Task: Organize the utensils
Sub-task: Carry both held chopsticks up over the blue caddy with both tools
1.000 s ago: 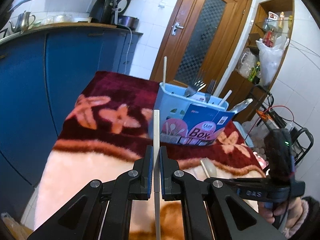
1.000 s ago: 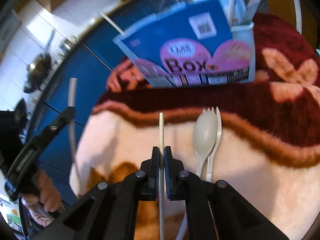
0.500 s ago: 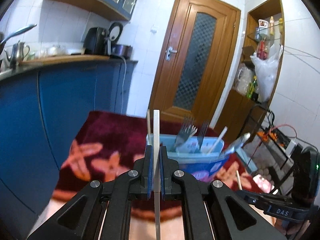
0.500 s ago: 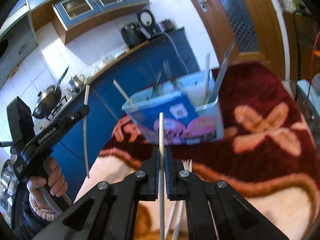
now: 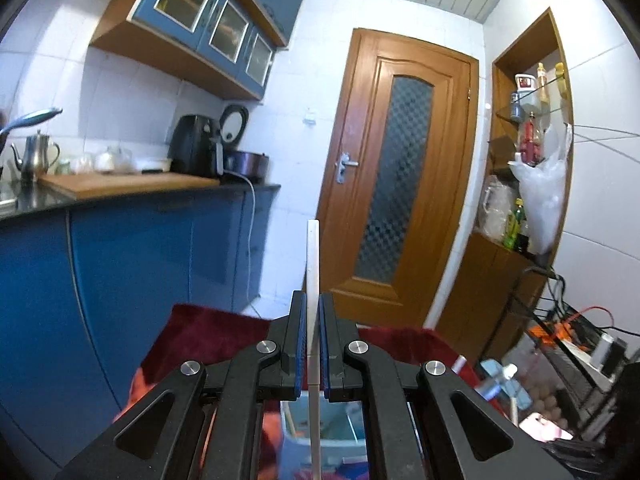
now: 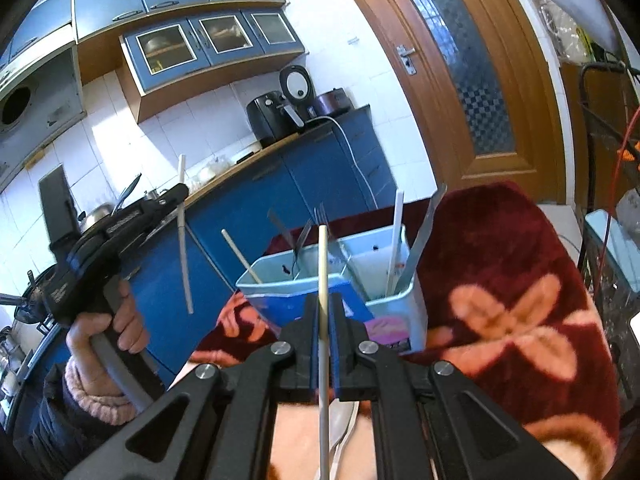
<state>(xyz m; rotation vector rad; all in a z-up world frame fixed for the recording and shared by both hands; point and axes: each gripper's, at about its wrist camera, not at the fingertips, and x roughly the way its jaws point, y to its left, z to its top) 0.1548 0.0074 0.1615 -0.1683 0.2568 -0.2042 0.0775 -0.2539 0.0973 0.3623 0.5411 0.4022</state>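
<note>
The left gripper (image 5: 313,344) holds a flat grey-white stick (image 5: 313,280) upright between its fingers, above the light blue utensil box (image 6: 332,280). The right gripper (image 6: 325,332) clamps a pale chopstick (image 6: 322,272) just before that box, which stands on the flowered red blanket (image 6: 504,280) with forks inside.

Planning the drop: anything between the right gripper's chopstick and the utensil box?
Nothing visible. The right gripper holds its chopstick just short of the box; only utensils already standing inside, like the fork, crowd the middle.
</note>
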